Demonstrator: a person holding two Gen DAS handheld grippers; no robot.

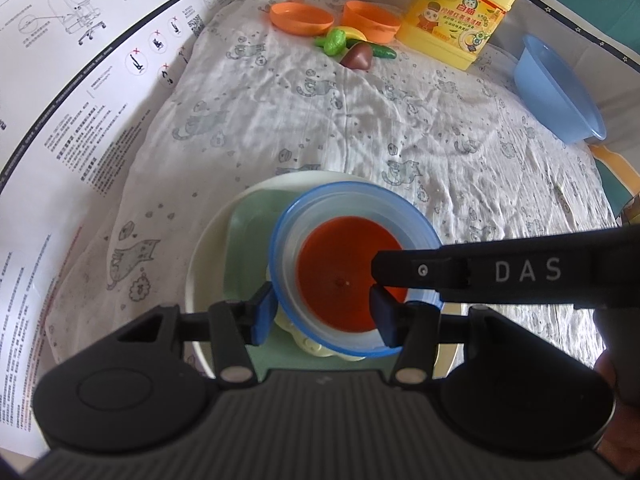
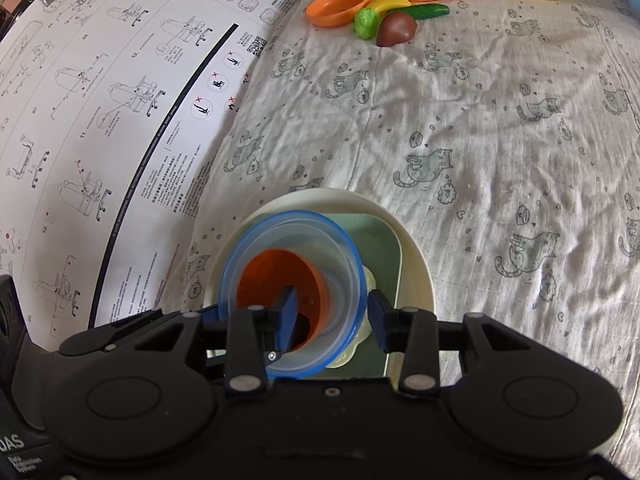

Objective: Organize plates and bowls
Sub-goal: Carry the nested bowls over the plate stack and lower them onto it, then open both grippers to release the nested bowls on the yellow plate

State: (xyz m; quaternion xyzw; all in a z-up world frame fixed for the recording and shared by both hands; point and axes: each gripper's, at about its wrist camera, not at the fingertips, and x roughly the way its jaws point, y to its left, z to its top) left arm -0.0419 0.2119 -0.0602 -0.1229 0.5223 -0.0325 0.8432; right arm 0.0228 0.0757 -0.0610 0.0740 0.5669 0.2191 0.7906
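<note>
Presently, a clear bowl with a blue rim [image 1: 352,268] sits tilted on a stack made up of a green tray [image 1: 256,232] inside a cream plate [image 1: 204,264], with a pale flower-shaped dish [image 2: 360,344] just under the bowl. An orange bowl [image 1: 344,276] is nested inside the clear one. Both grippers work on this nested pair. The left gripper [image 1: 324,312] stands partly open, one pad outside the near wall of the bowl with the blue rim and the other inside over the orange bowl; firm pad contact cannot be confirmed. The right gripper [image 2: 332,320] is likewise partly open, straddling the wall on its own side, left pad inside the orange bowl and right pad outside; a true clamp cannot be confirmed either. This two-sided wall pinch probably serves to steady the pair while it settles onto the stack. The bowl openings face up and lean toward the instruction sheet [image 2: 100,120], so the pair's axis is tilted, not upright. An orange dish [image 1: 302,18], an orange tub [image 1: 370,20], toy food [image 1: 352,46], a detergent bottle [image 1: 460,12] and a blue basin [image 1: 556,92] lie well apart on the cloth [image 1: 360,120].
</note>
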